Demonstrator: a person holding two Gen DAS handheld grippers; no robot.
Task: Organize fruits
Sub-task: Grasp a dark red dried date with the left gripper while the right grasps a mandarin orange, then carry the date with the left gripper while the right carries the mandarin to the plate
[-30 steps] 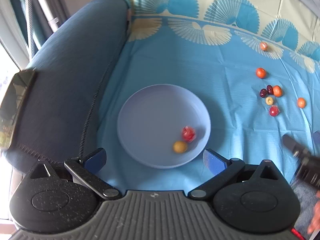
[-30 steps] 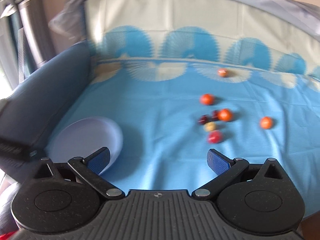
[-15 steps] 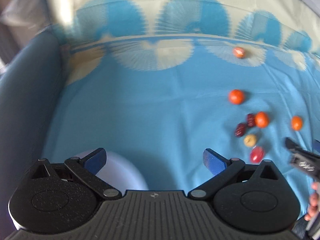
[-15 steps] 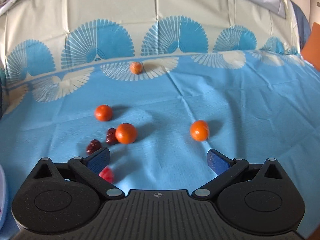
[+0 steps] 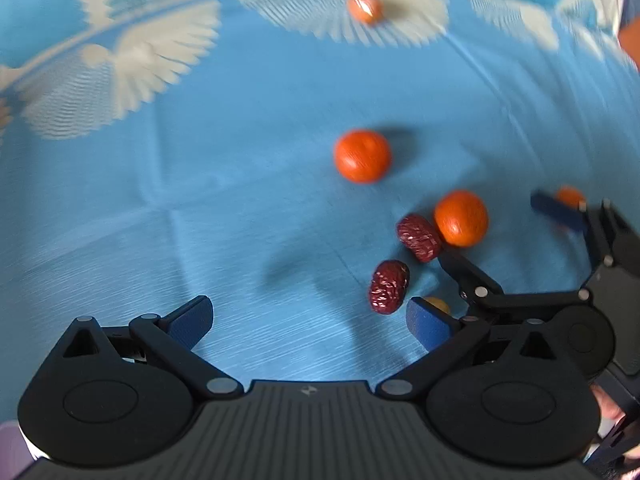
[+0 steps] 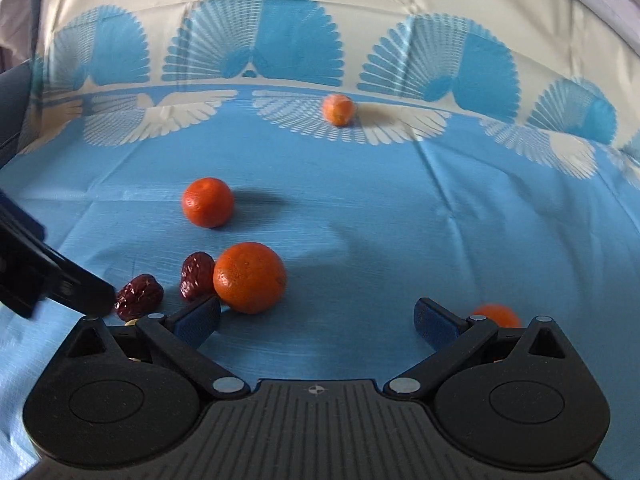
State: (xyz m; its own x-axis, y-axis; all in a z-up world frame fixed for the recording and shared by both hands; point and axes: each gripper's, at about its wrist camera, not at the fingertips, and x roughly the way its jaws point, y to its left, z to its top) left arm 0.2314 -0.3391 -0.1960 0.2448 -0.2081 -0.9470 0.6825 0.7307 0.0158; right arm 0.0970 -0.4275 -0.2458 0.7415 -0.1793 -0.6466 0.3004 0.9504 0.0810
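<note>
No container was identifiable in either view; only a pale sliver showed at the lower left corner of the left view. Fruits lay loose on the blue cloth [image 6: 400, 208]. Left gripper [image 5: 308, 316]: jaws released, holding nothing; 2 red dates [image 5: 389, 287] [image 5: 418, 237] lay right of centre, the nearer just beside its right fingertip [image 5: 426, 322]. Right gripper [image 6: 316, 316]: jaws released, holding nothing; the large orange [image 6: 249, 277] sat just beyond its left fingertip [image 6: 198, 316], touching a date. Another orange [image 6: 496, 315] lay partly hidden behind its right finger.
</note>
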